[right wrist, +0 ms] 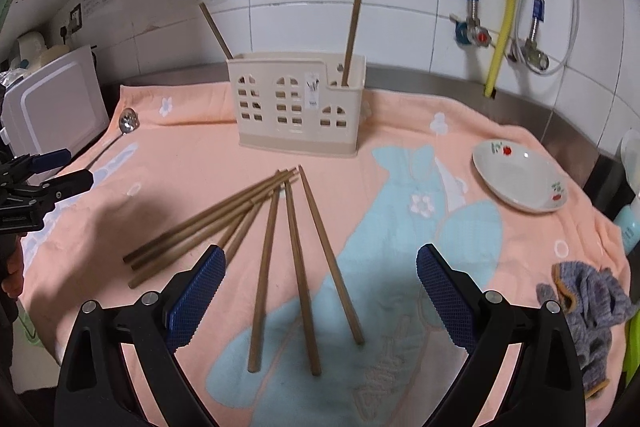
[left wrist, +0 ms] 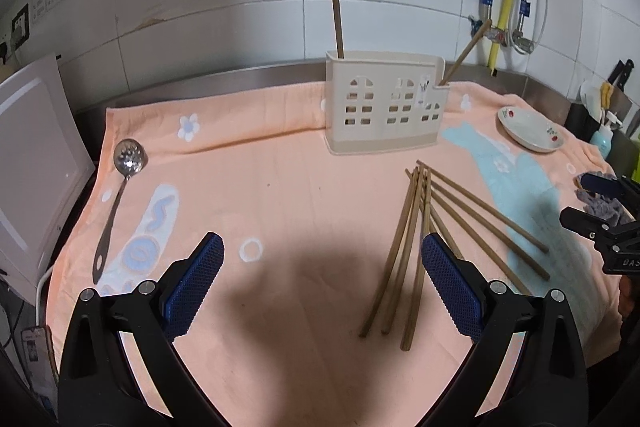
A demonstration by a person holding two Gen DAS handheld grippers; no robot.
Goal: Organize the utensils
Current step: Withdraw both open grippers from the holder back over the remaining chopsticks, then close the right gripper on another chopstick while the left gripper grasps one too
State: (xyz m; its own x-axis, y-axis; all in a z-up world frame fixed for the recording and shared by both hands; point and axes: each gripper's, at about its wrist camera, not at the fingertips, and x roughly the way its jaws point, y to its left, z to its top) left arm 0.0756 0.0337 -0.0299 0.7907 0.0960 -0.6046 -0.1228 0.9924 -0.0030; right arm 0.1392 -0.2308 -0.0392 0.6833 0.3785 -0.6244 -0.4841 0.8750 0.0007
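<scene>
A beige utensil holder (left wrist: pixel 382 103) (right wrist: pixel 298 103) stands at the back of the peach towel with two wooden chopsticks (left wrist: pixel 337 21) (right wrist: pixel 351 39) upright in it. Several loose chopsticks (left wrist: pixel 424 227) (right wrist: pixel 280 239) lie fanned on the towel. A slotted metal spoon (left wrist: pixel 120 187) (right wrist: pixel 127 123) lies at the left. My left gripper (left wrist: pixel 322 279) is open and empty, above the towel left of the chopsticks. My right gripper (right wrist: pixel 320 287) is open and empty, above the near ends of the chopsticks.
A white saucer (left wrist: pixel 530 129) (right wrist: pixel 520 179) sits at the right. A grey cloth (right wrist: pixel 588 303) lies at the right front. A white appliance (left wrist: pixel 32 163) (right wrist: pixel 52 107) stands at the left edge. The tiled wall with pipes (right wrist: pixel 504 7) is behind.
</scene>
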